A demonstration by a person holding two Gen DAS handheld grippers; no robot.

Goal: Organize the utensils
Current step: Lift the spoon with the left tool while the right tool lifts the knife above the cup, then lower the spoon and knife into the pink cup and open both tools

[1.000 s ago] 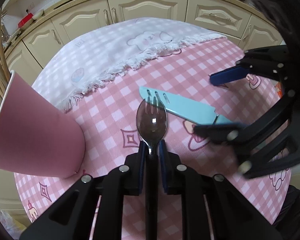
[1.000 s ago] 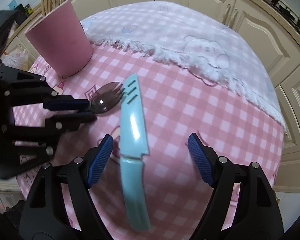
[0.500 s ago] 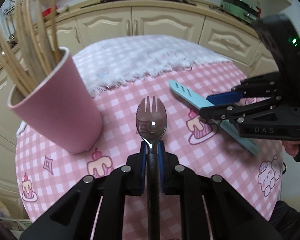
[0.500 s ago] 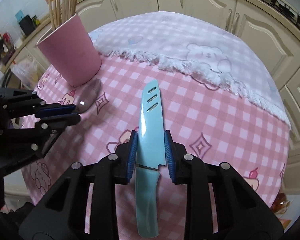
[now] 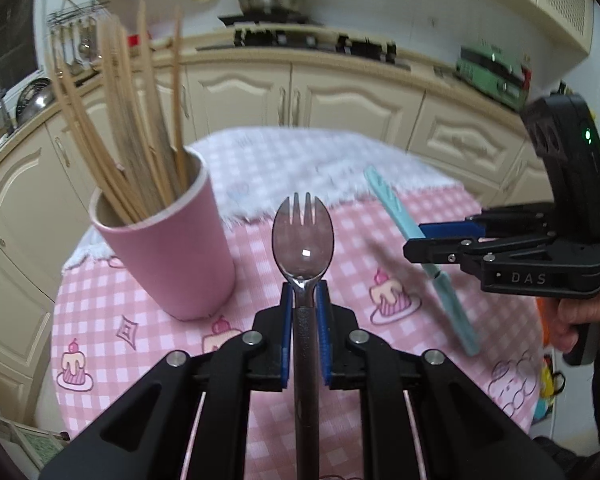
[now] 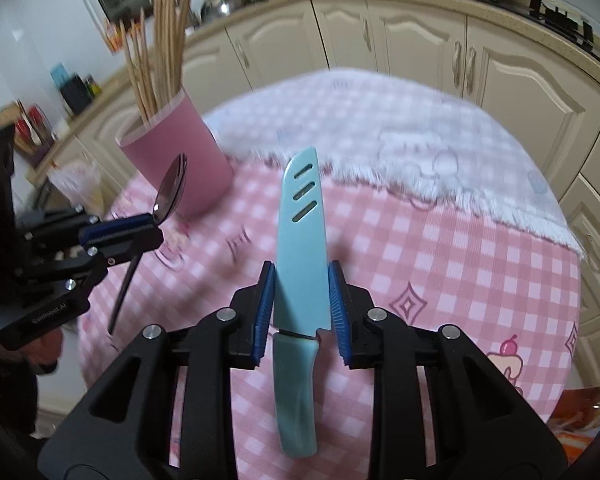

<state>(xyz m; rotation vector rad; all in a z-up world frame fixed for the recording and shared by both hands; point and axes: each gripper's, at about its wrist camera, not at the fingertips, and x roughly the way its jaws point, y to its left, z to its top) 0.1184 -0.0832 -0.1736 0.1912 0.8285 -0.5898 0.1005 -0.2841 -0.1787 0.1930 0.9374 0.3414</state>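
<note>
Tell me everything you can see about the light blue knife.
The light blue knife looks like plastic or ceramic: a broad sheathed blade with three slanted slots near its rounded tip and a slightly darker, glossy handle. The right gripper clamps it at the blade's base, blue pads on both edges. It is lifted off the pink checked tablecloth, tip pointing away.

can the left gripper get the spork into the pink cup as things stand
Probably yes. The left gripper is shut on the spork, lifted off the table, beside the pink cup. The cup's mouth is open, though chopsticks crowd much of it. The right gripper, shut on the knife, is off to the side.
</note>
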